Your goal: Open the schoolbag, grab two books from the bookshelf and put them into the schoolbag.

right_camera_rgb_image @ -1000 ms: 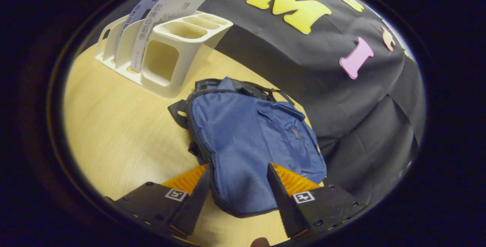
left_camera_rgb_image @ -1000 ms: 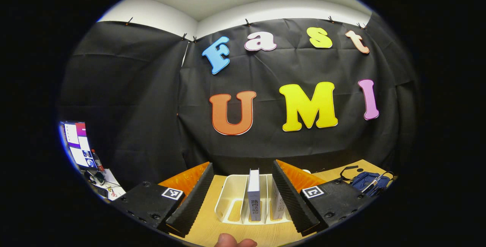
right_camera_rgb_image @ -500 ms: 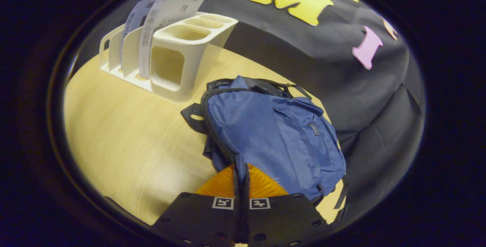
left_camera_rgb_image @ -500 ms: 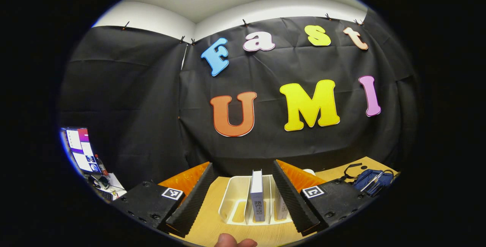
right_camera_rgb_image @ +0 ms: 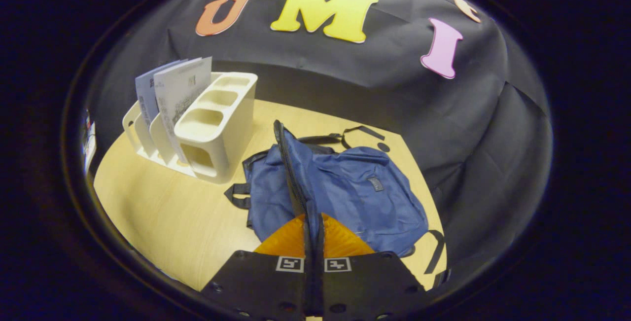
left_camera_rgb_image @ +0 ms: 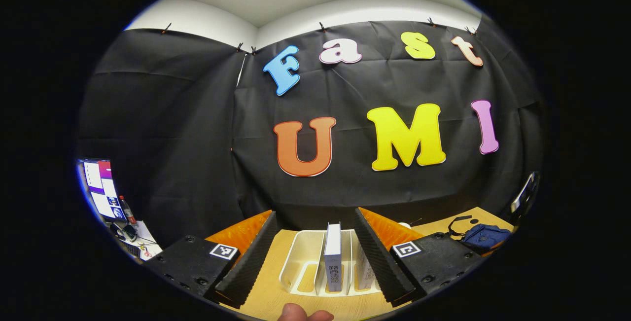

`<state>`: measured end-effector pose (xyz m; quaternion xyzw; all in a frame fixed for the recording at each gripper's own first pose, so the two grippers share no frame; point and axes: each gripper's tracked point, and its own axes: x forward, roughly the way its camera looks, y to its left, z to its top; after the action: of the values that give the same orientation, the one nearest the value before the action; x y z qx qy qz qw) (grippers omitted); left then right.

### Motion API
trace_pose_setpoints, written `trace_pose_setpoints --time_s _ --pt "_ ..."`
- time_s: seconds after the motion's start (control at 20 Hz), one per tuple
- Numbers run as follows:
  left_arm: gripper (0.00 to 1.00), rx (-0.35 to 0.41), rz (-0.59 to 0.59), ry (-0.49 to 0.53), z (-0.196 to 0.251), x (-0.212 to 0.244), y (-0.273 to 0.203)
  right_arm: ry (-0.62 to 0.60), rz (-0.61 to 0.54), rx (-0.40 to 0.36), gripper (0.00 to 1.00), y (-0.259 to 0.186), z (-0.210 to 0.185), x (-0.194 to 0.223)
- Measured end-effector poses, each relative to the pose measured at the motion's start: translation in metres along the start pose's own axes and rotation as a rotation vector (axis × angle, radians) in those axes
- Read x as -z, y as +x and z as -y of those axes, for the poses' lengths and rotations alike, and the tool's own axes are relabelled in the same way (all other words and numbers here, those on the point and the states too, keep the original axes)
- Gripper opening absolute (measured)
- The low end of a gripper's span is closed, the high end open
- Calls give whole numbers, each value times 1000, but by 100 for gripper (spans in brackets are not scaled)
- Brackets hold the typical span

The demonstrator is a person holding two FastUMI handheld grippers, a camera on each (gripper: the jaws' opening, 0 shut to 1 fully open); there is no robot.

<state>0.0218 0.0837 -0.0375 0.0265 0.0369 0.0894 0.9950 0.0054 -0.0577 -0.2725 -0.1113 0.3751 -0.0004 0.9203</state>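
Now right tongs [right_camera_rgb_image: 313,222] pinched on schoolbag [right_camera_rgb_image: 355,188] edge; left tongs [left_camera_rgb_image: 315,242] spread before books [left_camera_rgb_image: 333,257].

Dim booth, ceiling light overhead, fisheye bending at edges — sharp centre.

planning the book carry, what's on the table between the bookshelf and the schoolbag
In the right gripper view, only a short strip of bare wooden table separates the white bookshelf from the blue schoolbag; a black strap of the bag reaches into it.

Left tool [left_camera_rgb_image: 313,252] gapes wide; right tool [right_camera_rgb_image: 313,234] is pinched closed.
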Motion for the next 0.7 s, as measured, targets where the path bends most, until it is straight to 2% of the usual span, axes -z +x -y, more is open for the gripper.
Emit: trace_pose_setpoints --time_s 0.2,0.4,0.7 --pt "98 12 -74 -41 9 2 27 -4 40 47 0 -14 63 -36" --pt "98 28 -132 -41 22 -2 58 34 57 83 0 -24 129 -53" --pt "98 170 -336 -8 69 25 94 81 44 116 0 -11 203 -49"
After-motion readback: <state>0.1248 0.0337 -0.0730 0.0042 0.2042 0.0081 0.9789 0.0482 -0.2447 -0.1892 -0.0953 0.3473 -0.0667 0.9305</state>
